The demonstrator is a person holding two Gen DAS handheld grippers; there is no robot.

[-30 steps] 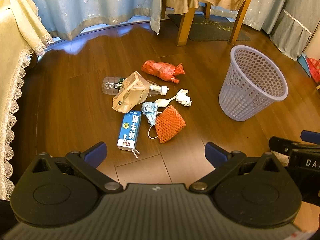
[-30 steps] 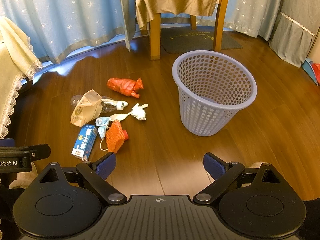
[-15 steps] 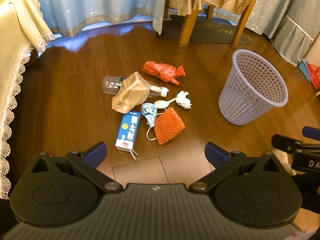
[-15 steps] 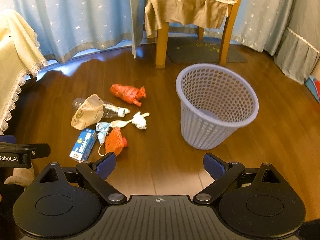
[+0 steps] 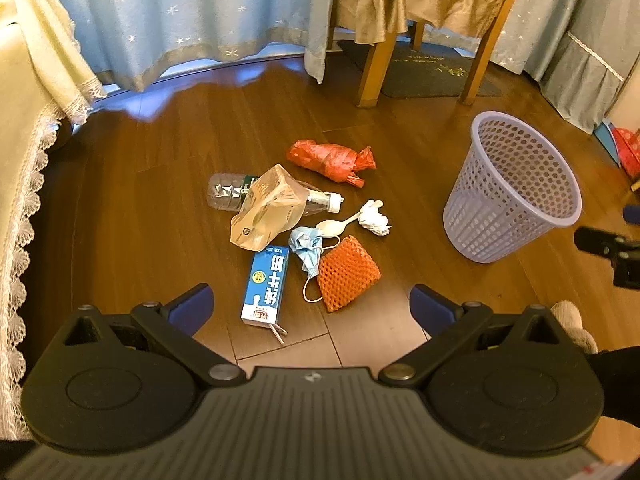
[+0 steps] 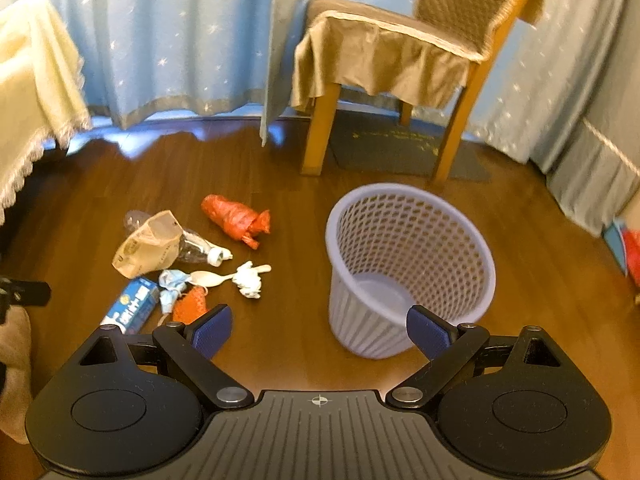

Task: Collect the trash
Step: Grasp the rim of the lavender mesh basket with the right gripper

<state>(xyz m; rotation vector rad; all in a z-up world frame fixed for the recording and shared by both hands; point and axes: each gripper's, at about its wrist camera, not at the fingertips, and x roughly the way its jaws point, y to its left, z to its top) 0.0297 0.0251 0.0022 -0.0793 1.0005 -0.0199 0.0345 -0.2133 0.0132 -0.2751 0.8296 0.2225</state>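
Wooden floor (image 5: 120,208) filled the left wrist view, with the trash heaped in the middle of it. My left gripper (image 5: 310,308) hung above the near edge of the heap, fingers spread wide and holding nothing. Just ahead of it lay a blue carton (image 5: 267,284), with an orange net (image 5: 346,272) to its right and a crumpled mask (image 5: 307,246) between them, touching the net. Beyond those, a brown bag (image 5: 266,210) lay across a clear bottle (image 5: 228,192). A white spoon (image 5: 334,226) pointed toward a tissue wad (image 5: 374,218), and a red bag (image 5: 330,160) sat farthest back. The basket (image 5: 516,188) stood upright, well apart to the right of the heap. At the right edge I saw part of the other gripper and a socked foot (image 5: 572,322).

From the right wrist view, my right gripper (image 6: 318,330) had its fingers wide too, gripping nothing, the basket (image 6: 408,272) directly ahead with its inside bare. The heap lay off to the left: carton (image 6: 134,308), net (image 6: 190,308) partly hidden behind my left fingertip (image 6: 210,330), mask (image 6: 172,284), spoon (image 6: 208,279), tissue (image 6: 248,278), brown bag (image 6: 148,250) over the bottle (image 6: 200,248), red bag (image 6: 236,220). A cloth-draped chair (image 6: 400,60) stood behind the basket, before pale blue curtains (image 6: 180,40).
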